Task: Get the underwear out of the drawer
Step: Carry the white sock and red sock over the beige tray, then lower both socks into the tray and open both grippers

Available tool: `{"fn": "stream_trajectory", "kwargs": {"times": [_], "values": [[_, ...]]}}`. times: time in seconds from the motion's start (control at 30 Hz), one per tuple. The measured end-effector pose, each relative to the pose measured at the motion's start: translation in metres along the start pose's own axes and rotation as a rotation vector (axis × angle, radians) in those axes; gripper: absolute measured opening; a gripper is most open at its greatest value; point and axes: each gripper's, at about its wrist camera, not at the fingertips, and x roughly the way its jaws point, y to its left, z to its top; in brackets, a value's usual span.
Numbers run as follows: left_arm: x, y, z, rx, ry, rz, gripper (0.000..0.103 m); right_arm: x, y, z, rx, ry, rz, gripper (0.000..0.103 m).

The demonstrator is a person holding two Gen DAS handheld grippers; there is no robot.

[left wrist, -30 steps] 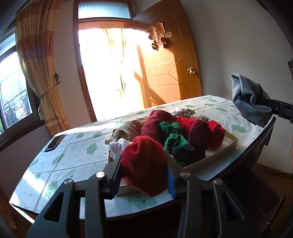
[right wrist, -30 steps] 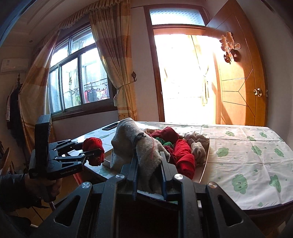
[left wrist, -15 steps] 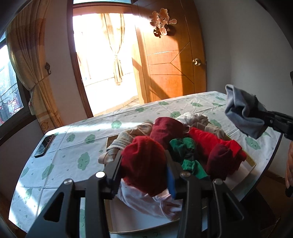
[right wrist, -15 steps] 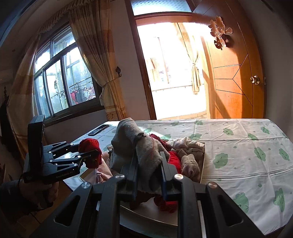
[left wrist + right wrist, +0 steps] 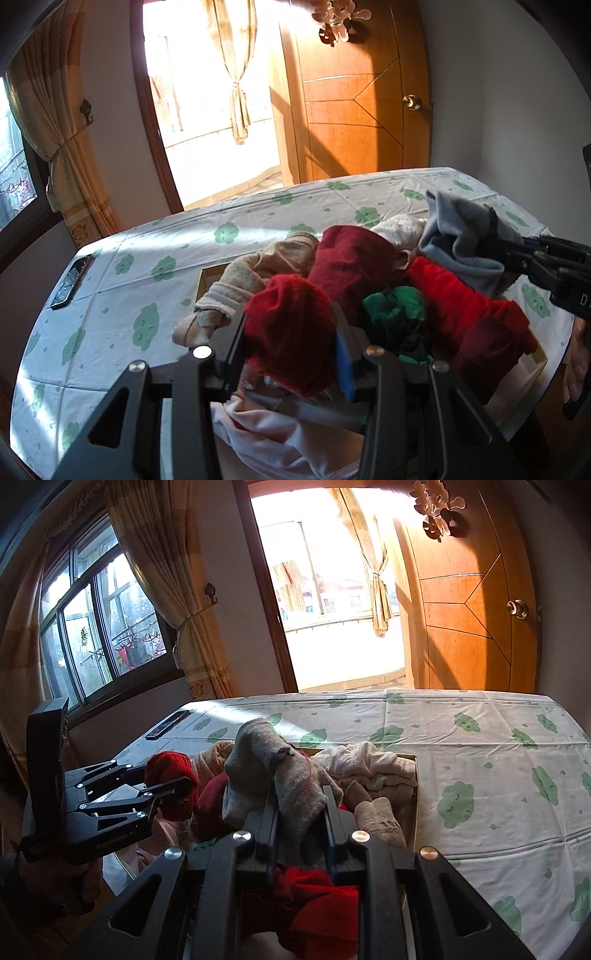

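A shallow drawer tray [image 5: 204, 280] on the table is heaped with clothes: dark red [image 5: 347, 254], green [image 5: 397, 310], beige [image 5: 240, 280] and white [image 5: 365, 760] pieces. My left gripper [image 5: 290, 343] is shut on a red garment [image 5: 291, 332] and holds it just above the tray's near end; it also shows in the right wrist view [image 5: 173, 790]. My right gripper [image 5: 299, 812] is shut on a grey garment [image 5: 273, 768] and holds it over the tray; it shows at the right in the left wrist view [image 5: 461, 243].
The table carries a white cloth with green cloud prints [image 5: 480, 746]. A dark phone [image 5: 72, 280] lies near its far left edge. A wooden door [image 5: 354, 96] and a bright doorway stand behind; a window and curtains are at the left.
Both grippers have moved forward and over the tray, each still holding its garment. The views now look down on the clothes from closer.
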Motion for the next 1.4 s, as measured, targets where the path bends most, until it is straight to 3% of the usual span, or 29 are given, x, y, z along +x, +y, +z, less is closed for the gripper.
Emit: {"fn": "stream_trajectory", "kwargs": {"times": [0.47,0.77,1.0,1.17,1.4], "values": [[0.021,-0.005,0.000,0.013,0.038,-0.012,0.044,0.033,-0.002,-0.004,-0.015,0.079,-0.016,0.022],[0.017,-0.008,-0.001,0.008,0.050,-0.009,0.064,0.035,0.003,-0.003,-0.022,0.103,-0.025,0.024],[-0.003,-0.006,-0.005,-0.005,0.032,-0.023,0.071,0.020,0.002,-0.003,0.001,0.061,-0.036,0.049],[-0.034,-0.002,-0.011,-0.034,-0.021,-0.039,0.077,-0.004,0.003,-0.006,0.032,0.019,-0.030,0.054],[-0.087,0.001,-0.028,-0.032,-0.128,-0.016,0.096,-0.059,0.019,-0.019,0.007,-0.067,-0.052,0.067]]}}
